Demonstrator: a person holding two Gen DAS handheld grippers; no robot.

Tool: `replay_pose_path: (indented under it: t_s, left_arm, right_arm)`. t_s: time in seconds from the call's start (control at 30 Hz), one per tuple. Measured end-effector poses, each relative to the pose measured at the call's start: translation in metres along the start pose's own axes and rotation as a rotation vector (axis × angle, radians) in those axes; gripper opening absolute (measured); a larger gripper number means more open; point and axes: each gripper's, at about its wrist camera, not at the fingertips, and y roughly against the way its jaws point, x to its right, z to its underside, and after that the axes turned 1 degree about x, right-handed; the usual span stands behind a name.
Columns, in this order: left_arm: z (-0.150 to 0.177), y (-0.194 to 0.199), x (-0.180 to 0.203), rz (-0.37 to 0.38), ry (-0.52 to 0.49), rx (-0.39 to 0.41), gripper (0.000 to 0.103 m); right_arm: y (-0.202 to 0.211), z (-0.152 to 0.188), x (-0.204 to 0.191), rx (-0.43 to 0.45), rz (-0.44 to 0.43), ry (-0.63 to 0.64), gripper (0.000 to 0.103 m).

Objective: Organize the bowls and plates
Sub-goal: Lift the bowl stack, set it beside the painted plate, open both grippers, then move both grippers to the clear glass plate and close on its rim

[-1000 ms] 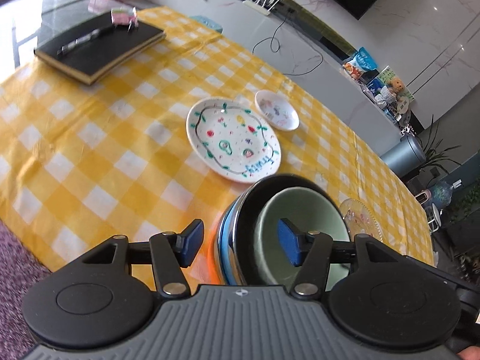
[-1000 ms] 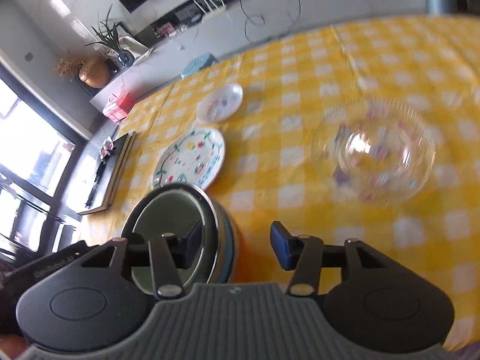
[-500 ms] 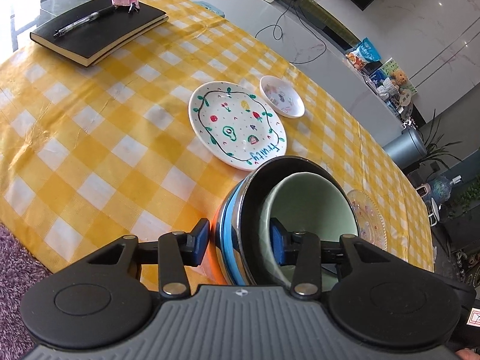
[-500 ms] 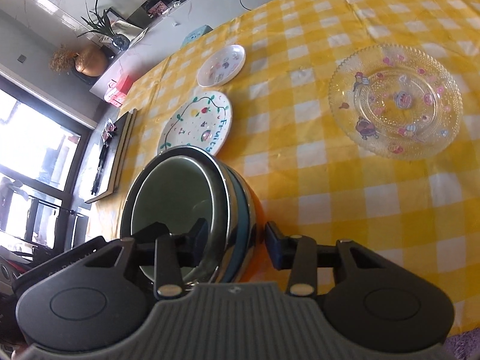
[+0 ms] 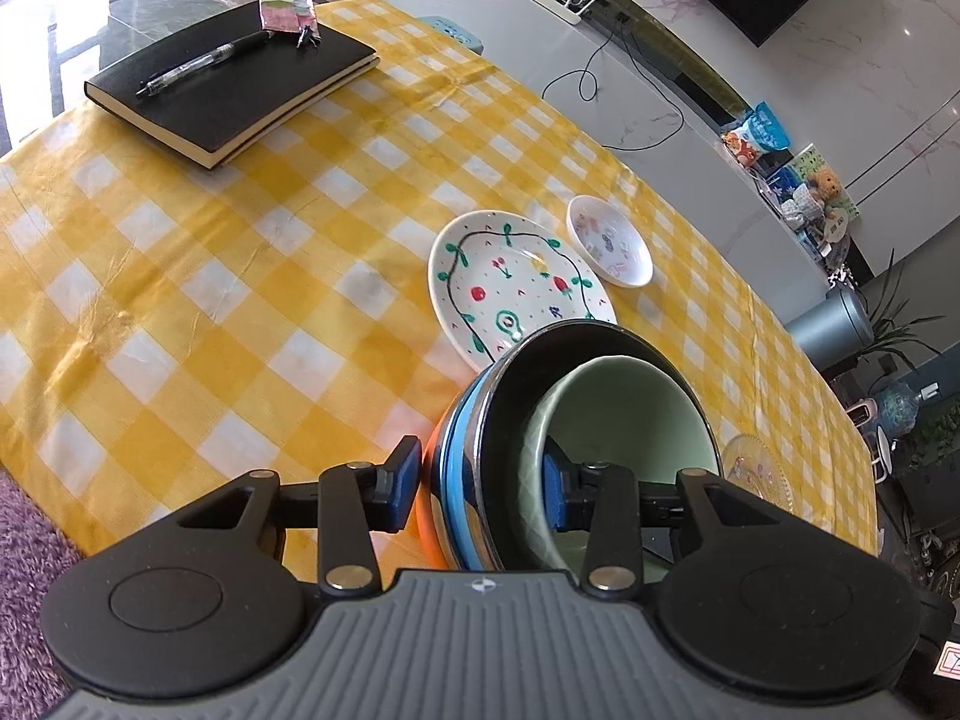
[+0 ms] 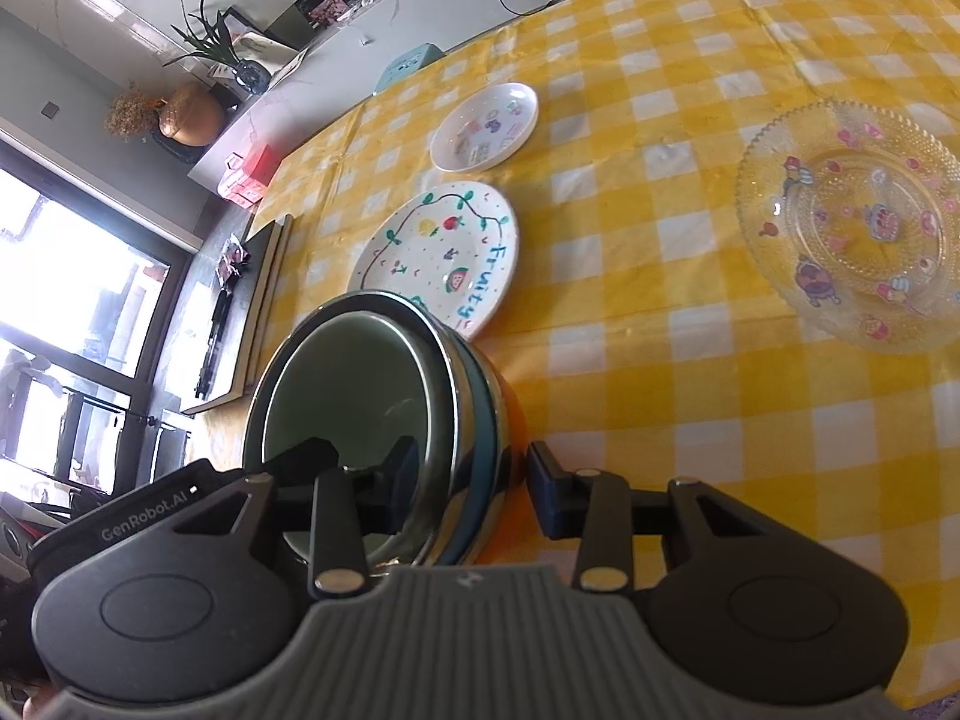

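A stack of nested bowls [image 5: 474,468], orange and blue outside, steel, with a pale green bowl [image 5: 624,414] innermost, is gripped from both sides. My left gripper [image 5: 480,486] is shut on its near rim, one pad inside, one outside. My right gripper [image 6: 474,480] is shut on the opposite rim of the bowl stack [image 6: 468,420]. A white fruit-painted plate [image 5: 510,288] [image 6: 444,252] lies just beyond the stack. A small white dish [image 5: 609,240] [image 6: 486,126] lies past it. A clear glass plate [image 6: 852,222] [image 5: 756,474] lies to the right.
A black notebook [image 5: 234,78] with a pen [image 5: 198,66] lies at the far left of the yellow checked tablecloth [image 5: 210,276]. The table's near edge is just below the left gripper, with a purple rug [image 5: 24,534] under it.
Both grippers have moved in and closed on the rims of the bowl stack. The stack now looks tilted and closer to both cameras.
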Motion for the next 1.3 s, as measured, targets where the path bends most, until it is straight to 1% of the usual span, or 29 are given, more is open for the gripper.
replay_pose_path:
  t_s: [0.1,0.17,0.2,0.23,0.27,0.3,0.37,0.43,0.5,0.57,0.67,0.73,0.83,0.93,1.0,1.13,1.2,1.3]
  left_arm:
    - [-0.001,0.001,0.000,-0.005,-0.010,-0.002,0.045]
    - [0.000,0.001,0.003,-0.010,-0.018,0.010,0.045]
    - [0.001,0.002,0.004,-0.012,-0.027,0.025,0.046]
    - [0.002,0.004,0.006,-0.014,-0.040,0.040,0.050]
    - [0.002,0.006,0.008,-0.020,-0.059,0.058,0.055]
    - [0.002,0.009,0.011,-0.031,-0.075,0.077,0.057]
    - [0.003,0.018,0.018,-0.059,-0.107,0.127,0.058]
    - [0.003,0.028,0.025,-0.068,-0.134,0.175,0.058]
    - [0.004,0.038,0.033,-0.067,-0.157,0.215,0.059]
    - [0.006,0.047,0.044,-0.058,-0.186,0.250,0.059]
    - [0.011,0.057,0.061,-0.011,-0.216,0.276,0.059]
    - [0.015,0.059,0.072,0.035,-0.232,0.272,0.059]
    - [0.024,0.054,0.092,0.115,-0.268,0.246,0.059]
    - [0.032,0.044,0.108,0.166,-0.283,0.215,0.059]
    - [0.039,0.034,0.120,0.179,-0.295,0.186,0.059]
    - [0.054,0.013,0.141,0.193,-0.329,0.126,0.059]
    - [0.061,0.001,0.151,0.200,-0.343,0.096,0.059]
    - [0.069,-0.015,0.161,0.202,-0.357,0.063,0.059]
  right_arm:
    - [-0.001,-0.001,-0.002,0.000,0.002,0.014,0.039]
    - [-0.001,-0.001,-0.002,0.000,-0.008,0.018,0.044]
    - [0.000,-0.001,-0.002,0.002,-0.012,0.016,0.044]
    - [0.002,-0.001,-0.002,0.008,-0.008,0.023,0.048]
    - [0.004,0.000,-0.002,0.019,-0.001,0.038,0.050]
    - [0.007,0.000,-0.003,0.030,0.006,0.052,0.050]
    - [0.016,0.000,-0.001,0.054,0.016,0.076,0.053]
    - [0.024,-0.001,0.003,0.072,0.009,0.081,0.055]
    - [0.033,-0.001,0.008,0.085,-0.008,0.083,0.055]
    - [0.042,-0.001,0.012,0.104,-0.004,0.088,0.055]
    - [0.056,0.000,0.019,0.144,-0.001,0.107,0.055]
    - [0.064,0.001,0.024,0.170,0.011,0.118,0.055]
    - [0.074,0.004,0.034,0.220,0.054,0.141,0.055]
    - [0.084,0.007,0.049,0.264,0.079,0.137,0.055]
    - [0.091,0.009,0.062,0.299,0.105,0.124,0.055]
    - [0.102,0.013,0.087,0.383,0.190,0.130,0.056]
    - [0.104,0.014,0.098,0.385,0.234,0.162,0.056]
    - [0.107,0.013,0.112,0.387,0.259,0.185,0.056]
